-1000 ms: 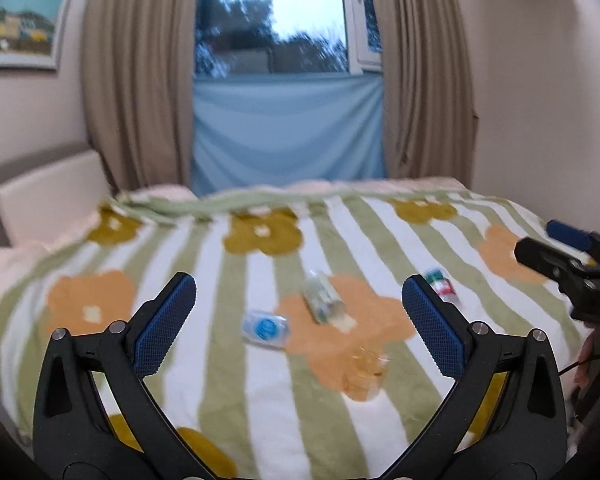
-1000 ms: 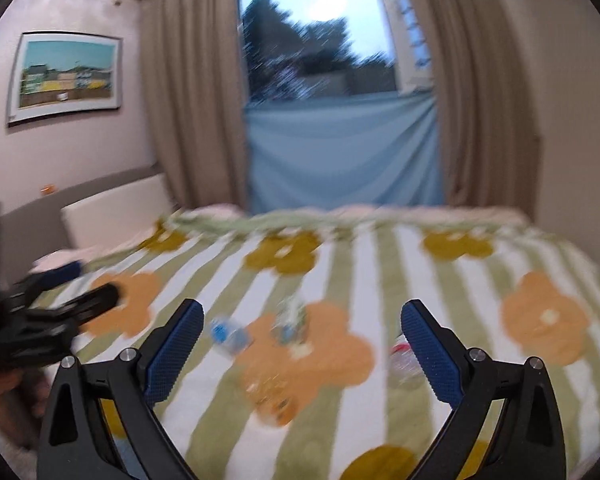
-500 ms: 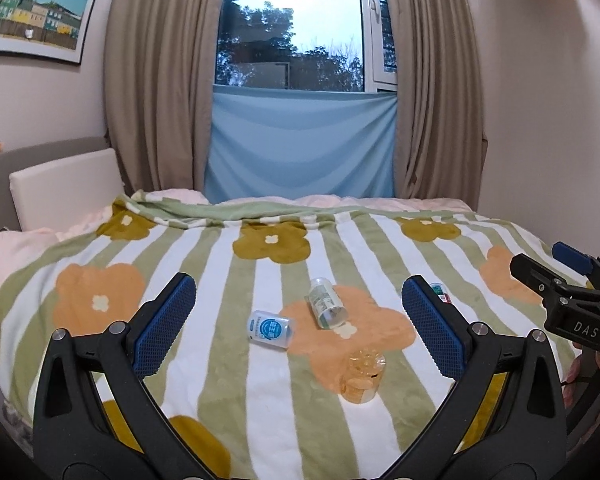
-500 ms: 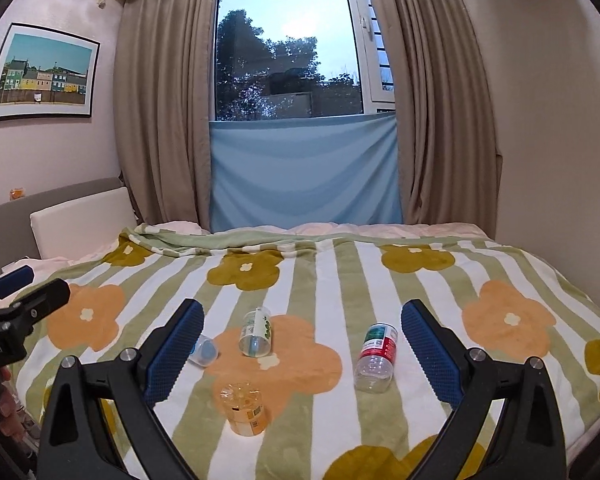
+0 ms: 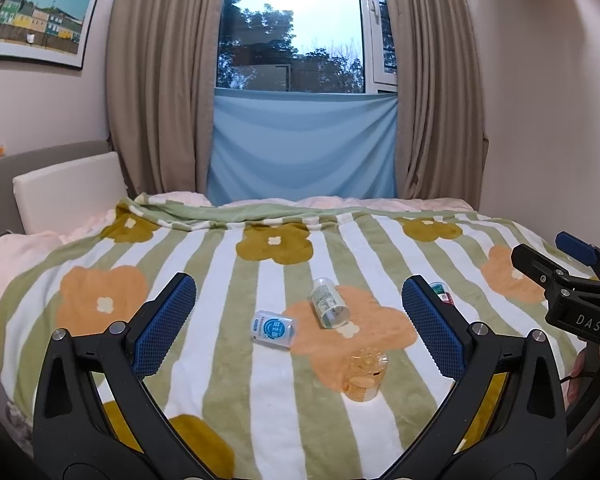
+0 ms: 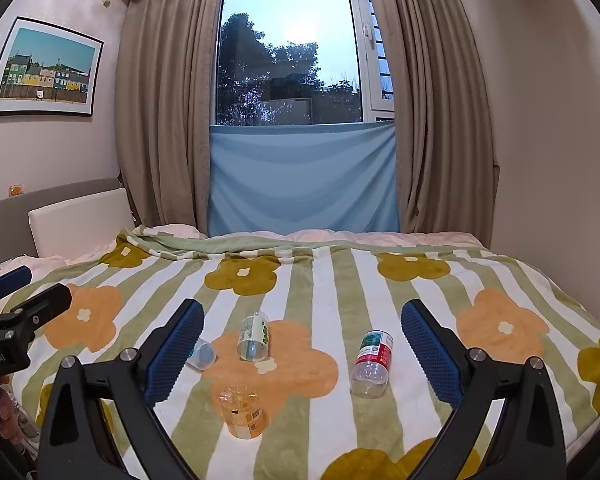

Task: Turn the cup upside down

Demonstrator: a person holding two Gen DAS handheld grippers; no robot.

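Nearby, three bottles [image 6: 253, 338] lie around the seemingly upright cup [image 6: 242, 410].

You've got a striped flower blanket [image 6: 340, 276], framed pic [image 6: 44, 70] on left wall, curtains [image 6: 164, 100], blue cloth [image 6: 302, 178] under window.

Ahead of the tongs lies a bed [image 5: 260, 360] under a striped, flowered blanket [image 6: 320, 280]. Beyond it a window [image 6: 288, 56] shows dusk sky between beige curtains [image 5: 160, 80], a blue cloth [image 6: 300, 176] over its lower part. A picture [image 6: 46, 68] hangs up left.
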